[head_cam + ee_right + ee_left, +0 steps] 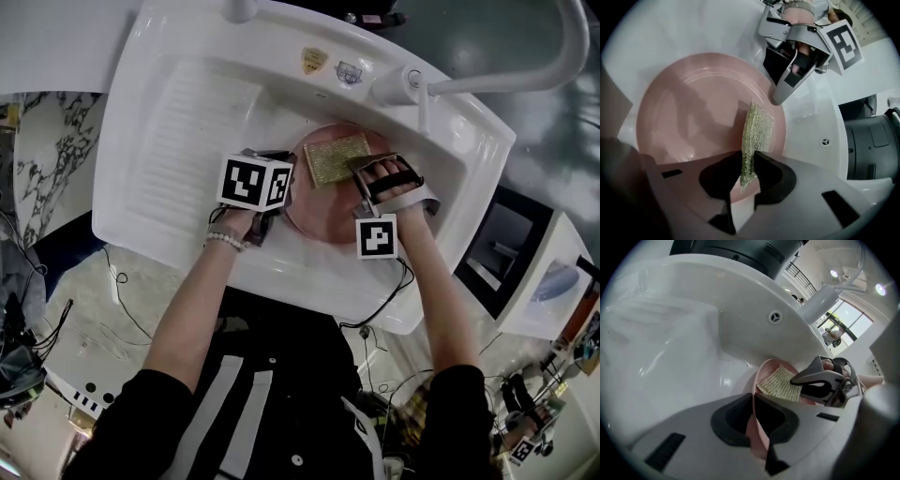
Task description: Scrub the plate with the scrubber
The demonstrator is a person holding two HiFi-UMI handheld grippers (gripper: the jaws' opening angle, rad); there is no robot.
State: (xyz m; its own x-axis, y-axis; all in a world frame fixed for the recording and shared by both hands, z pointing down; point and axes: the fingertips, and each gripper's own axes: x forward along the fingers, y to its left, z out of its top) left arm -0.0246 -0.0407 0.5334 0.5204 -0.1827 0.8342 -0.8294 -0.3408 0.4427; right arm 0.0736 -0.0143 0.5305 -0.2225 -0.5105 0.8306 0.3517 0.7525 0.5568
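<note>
While the left gripper is clamping the plate by its rim, the right gripper is pinching the scrubber, which is reaching forward over the plate

A white sink fills the upper middle of the head view, set at a slant. Its left half is a ribbed draining board, bare and dry-looking. Its right half drops into a basin. A pink plate lies in the basin near the centre of the frame and covers most of its bottom. Two small stickers sit on the back rim at the top centre, and a white faucet arches in from the upper right. A round overflow fitting marks the basin wall in the left gripper view. A marbled surface borders the sink at the left edge.
</note>
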